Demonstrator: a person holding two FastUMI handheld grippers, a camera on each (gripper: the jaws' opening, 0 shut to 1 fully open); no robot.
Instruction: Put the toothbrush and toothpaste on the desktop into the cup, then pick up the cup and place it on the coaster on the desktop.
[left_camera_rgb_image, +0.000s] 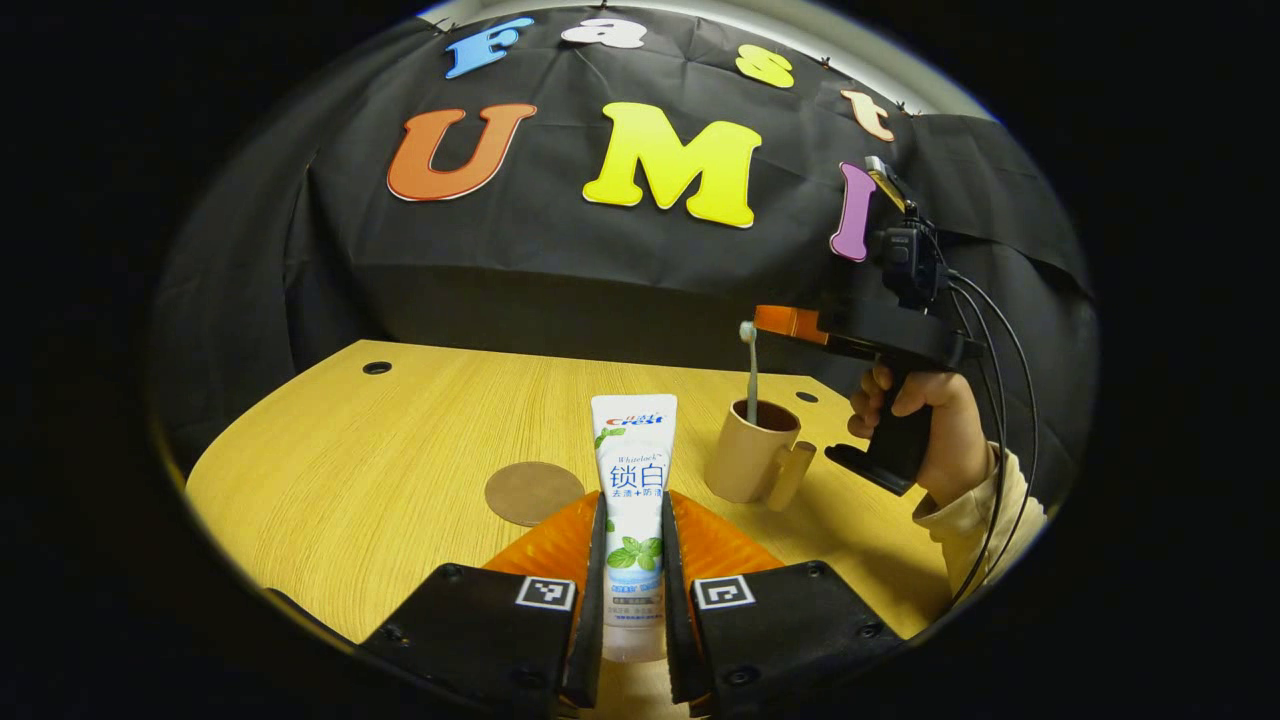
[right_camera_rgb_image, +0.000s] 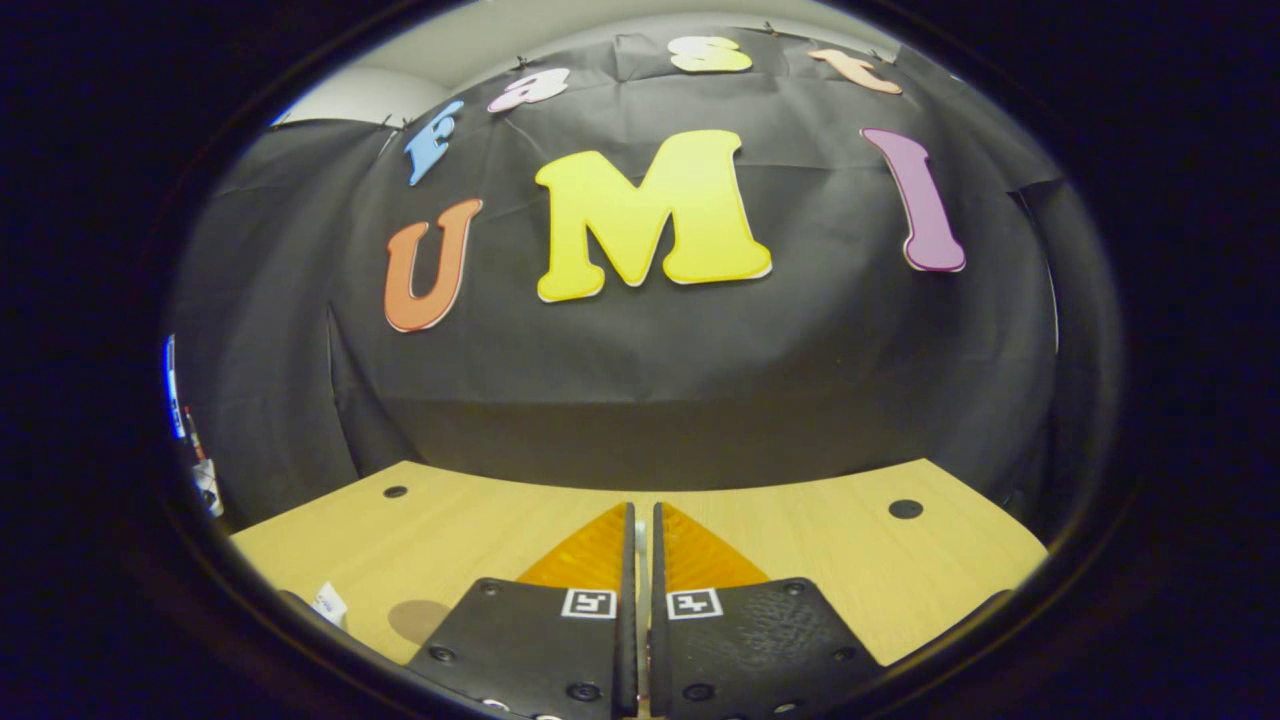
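Left claw (left_camera_rgb_image: 632, 560) pinches toothpaste (left_camera_rgb_image: 633, 480), long axis pointing forward; cup (left_camera_rgb_image: 752, 452) lies ahead-right; right claw (right_camera_rgb_image: 640, 560) pressed on toothbrush (left_camera_rgb_image: 750, 370).

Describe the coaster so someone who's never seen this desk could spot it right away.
Start at the wooden desk in front of the black cloth wall. Near its middle stands a tan cup with a toothbrush in it. The coaster lies left of the cup, past the toothpaste tube held in the left tongs: the one flat, round, brown disc there.
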